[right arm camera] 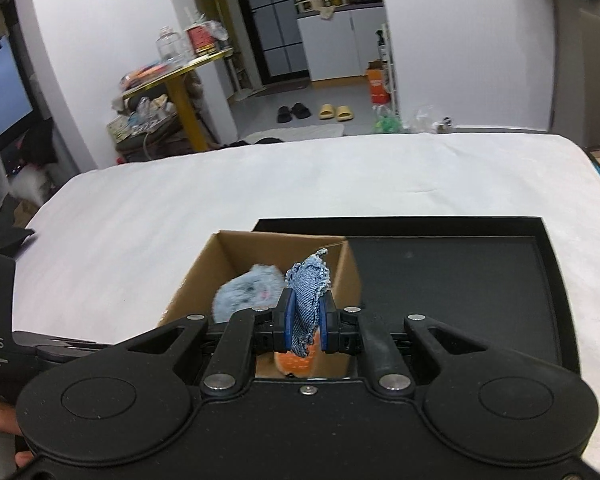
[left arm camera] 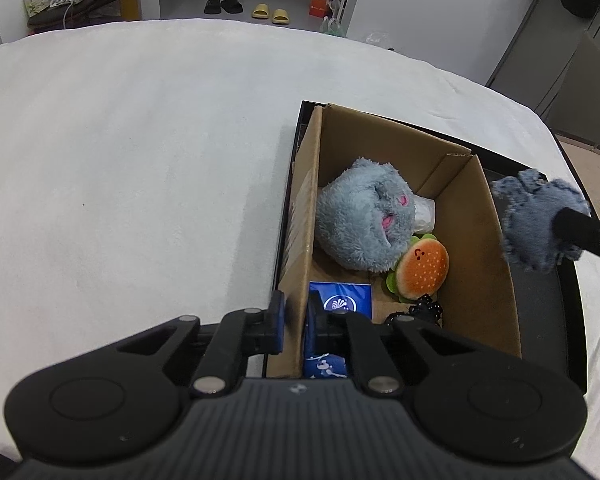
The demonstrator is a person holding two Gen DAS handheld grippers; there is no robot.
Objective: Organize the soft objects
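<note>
Our left gripper pinches the near wall of the box with its blue fingers, one outside and one inside. The box sits in a black tray on the white bed. In the box we see a fluffy gray plush, a burger toy, a blue pack and something black near the front. Our right gripper pinches a frayed denim patch tight and holds it up over the right side of the box.
</note>
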